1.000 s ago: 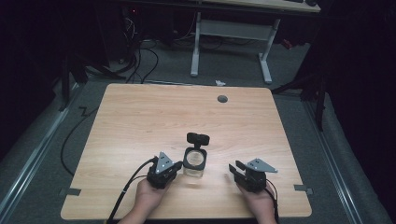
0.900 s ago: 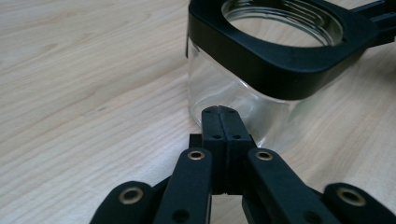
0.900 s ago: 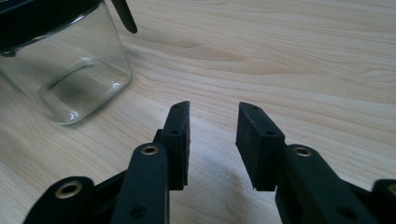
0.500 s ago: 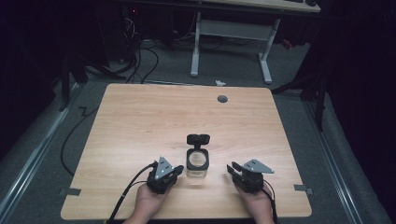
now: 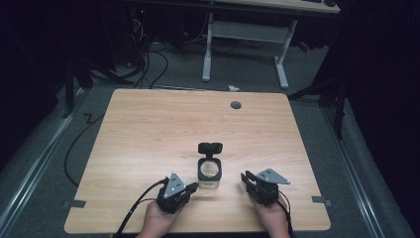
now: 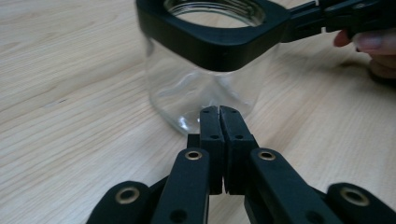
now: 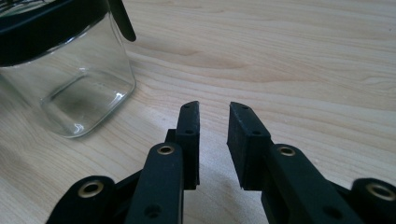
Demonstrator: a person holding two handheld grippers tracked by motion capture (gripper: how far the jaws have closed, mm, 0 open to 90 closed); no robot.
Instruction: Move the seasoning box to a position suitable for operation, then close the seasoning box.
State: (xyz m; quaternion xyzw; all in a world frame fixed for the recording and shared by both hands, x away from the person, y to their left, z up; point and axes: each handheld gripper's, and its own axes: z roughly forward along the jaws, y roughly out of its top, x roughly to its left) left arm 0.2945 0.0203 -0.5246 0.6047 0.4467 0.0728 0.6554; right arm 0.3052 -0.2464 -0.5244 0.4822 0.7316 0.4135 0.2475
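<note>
A clear square glass jar (image 5: 209, 172) with a black collar stands on the wooden table (image 5: 148, 134), its hinged black lid (image 5: 210, 148) flipped up behind it. My left gripper (image 5: 192, 188) sits just left of the jar at the front edge. In the left gripper view the jaws are shut with nothing between them, the left gripper (image 6: 219, 112) almost at the jar (image 6: 205, 88). My right gripper (image 5: 246, 178) rests to the right of the jar, a short way off. The right gripper (image 7: 214, 112) is open a little and empty, with the jar (image 7: 70, 79) to its left.
A round cable hole (image 5: 236, 105) is near the table's far edge. Beyond the table stand a white desk frame (image 5: 247, 39) and floor cables (image 5: 148, 59). A person's hand (image 6: 373, 51) holds the right gripper beyond the jar.
Both grippers have drifted slightly back toward the front edge. The jar has stayed where it was.
</note>
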